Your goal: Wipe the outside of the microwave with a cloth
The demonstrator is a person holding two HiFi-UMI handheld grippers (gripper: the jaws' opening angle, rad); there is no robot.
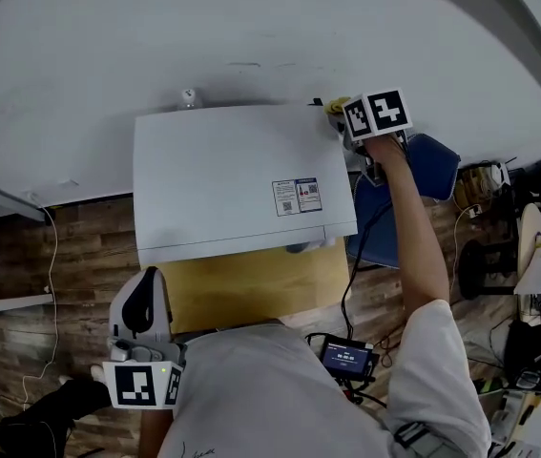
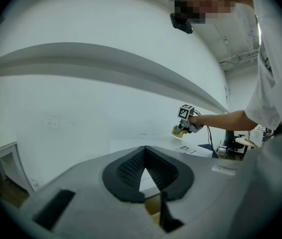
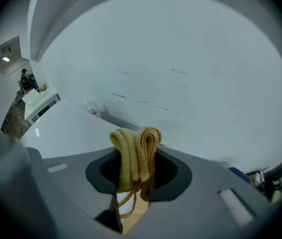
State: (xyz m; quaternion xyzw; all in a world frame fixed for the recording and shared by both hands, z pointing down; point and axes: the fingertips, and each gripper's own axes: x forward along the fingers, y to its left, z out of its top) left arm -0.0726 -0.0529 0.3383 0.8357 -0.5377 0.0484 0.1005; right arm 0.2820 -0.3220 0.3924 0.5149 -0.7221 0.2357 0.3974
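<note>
- My right gripper (image 1: pixel 343 117) is clamped on the cloth (image 3: pixel 135 151). It's a folded yellow wad that pokes out past the jaws.
- The cloth is at the back right corner of the microwave (image 1: pixel 232 170) top, close to the wall.
- My left gripper (image 2: pixel 143 158) hangs low by my side, jaws together, nothing in them.
- The cloth looks soft, light and floppy, with a loose strand dangling. I reckon pinching it across the fold is the way to keep it bunched.
- The microwave shell looks hard and smooth, so the cloth should glide over it.
</note>
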